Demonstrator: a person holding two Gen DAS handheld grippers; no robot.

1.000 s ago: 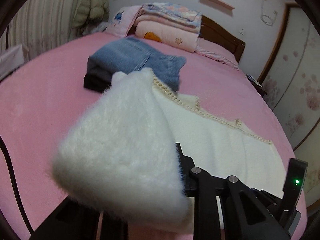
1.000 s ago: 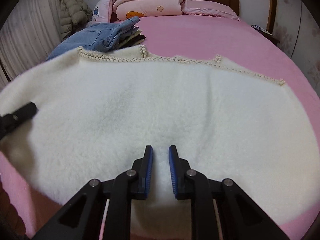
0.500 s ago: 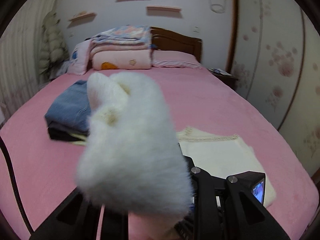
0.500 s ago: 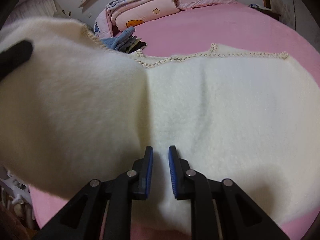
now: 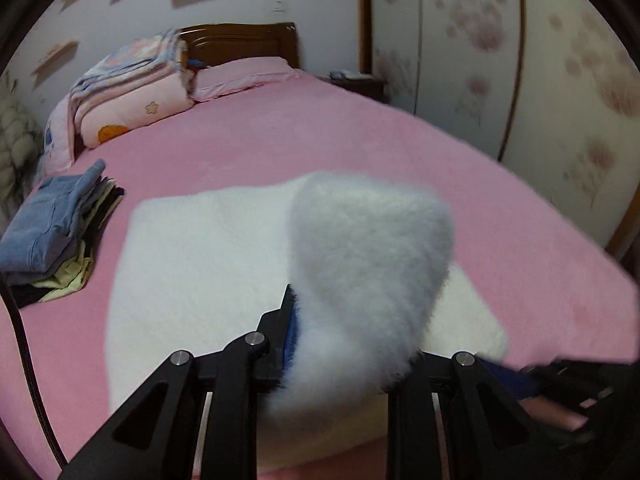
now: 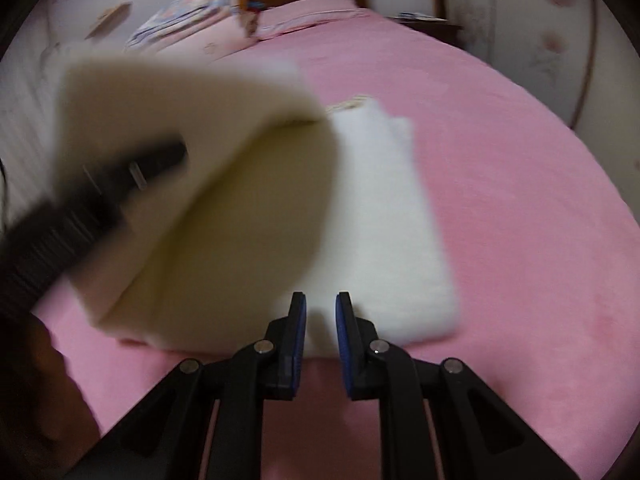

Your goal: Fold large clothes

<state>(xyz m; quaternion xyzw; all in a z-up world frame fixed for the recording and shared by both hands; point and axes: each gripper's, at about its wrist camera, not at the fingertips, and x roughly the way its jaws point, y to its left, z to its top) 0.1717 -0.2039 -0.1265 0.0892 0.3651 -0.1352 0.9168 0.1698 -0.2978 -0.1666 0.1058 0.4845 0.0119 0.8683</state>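
Observation:
A white fleece garment (image 5: 200,260) lies spread on the pink bed (image 5: 320,140). My left gripper (image 5: 344,320) is shut on one fluffy side flap (image 5: 368,248) and holds it raised over the rest of the cloth; its right finger is hidden behind the flap. In the right wrist view that flap (image 6: 180,120) hangs blurred at the left with the left gripper (image 6: 132,176) on it, above the flat part of the garment (image 6: 384,220). My right gripper (image 6: 320,304) hovers at the garment's near edge, its blue pads a narrow slit apart with nothing between them.
A stack of folded clothes with jeans on top (image 5: 52,232) sits at the bed's left side. Folded quilts (image 5: 132,92) and a pillow (image 5: 244,74) lie by the wooden headboard (image 5: 248,44). A flowered wardrobe (image 5: 520,60) stands to the right. A black cable (image 5: 24,340) hangs at the left.
My left gripper has carried the flap rightward across the garment and rolled. The right gripper has slid right along the near edge. The spread cloth now looks narrower.

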